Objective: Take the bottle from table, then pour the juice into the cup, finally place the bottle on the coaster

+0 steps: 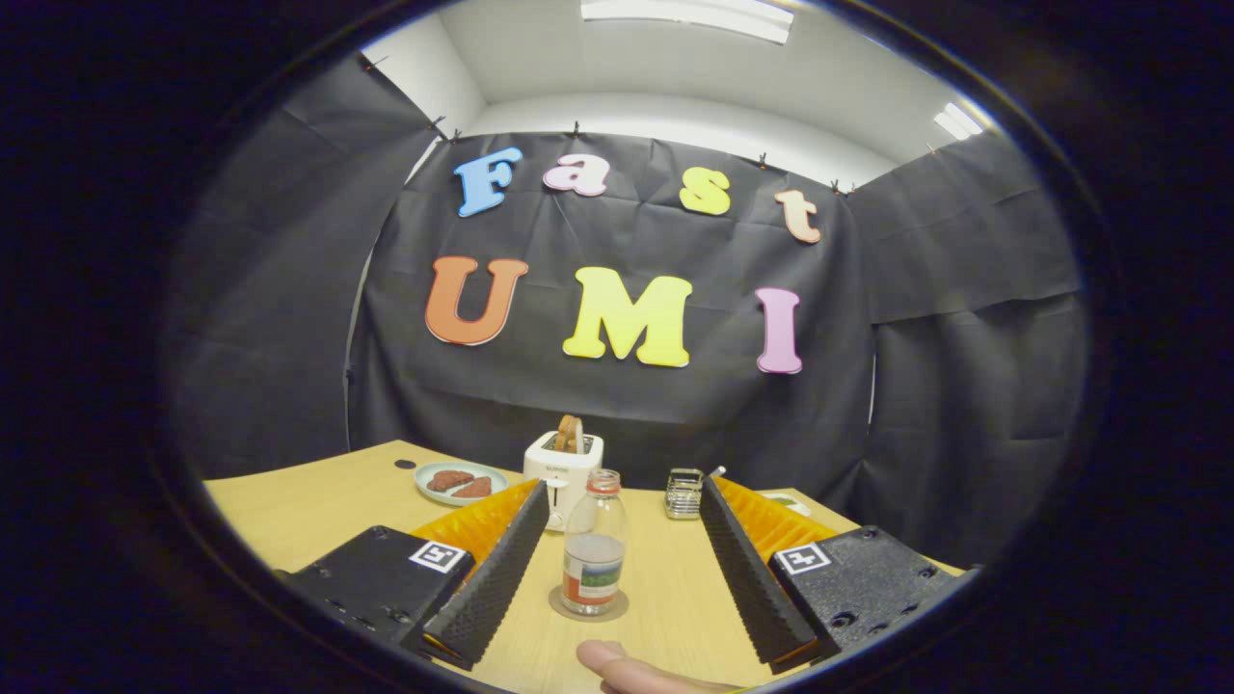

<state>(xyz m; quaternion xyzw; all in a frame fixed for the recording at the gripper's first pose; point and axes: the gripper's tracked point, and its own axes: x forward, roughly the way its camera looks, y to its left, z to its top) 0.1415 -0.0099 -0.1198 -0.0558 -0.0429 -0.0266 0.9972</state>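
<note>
Bottle stands upright on the coaster mid-tabletop, between the fingers, untouched. Gripper gapes wide, holding nothing. Looks like the last step, placing done; next, back straight off. Toaster beyond.

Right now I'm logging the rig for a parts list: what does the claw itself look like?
The claw has two long fingers faced with black dimpled pads, backed by ribbed orange plastic. Each finger sits on a black block with screw holes, and each block carries a small square black-and-white marker. No cables show.
</note>
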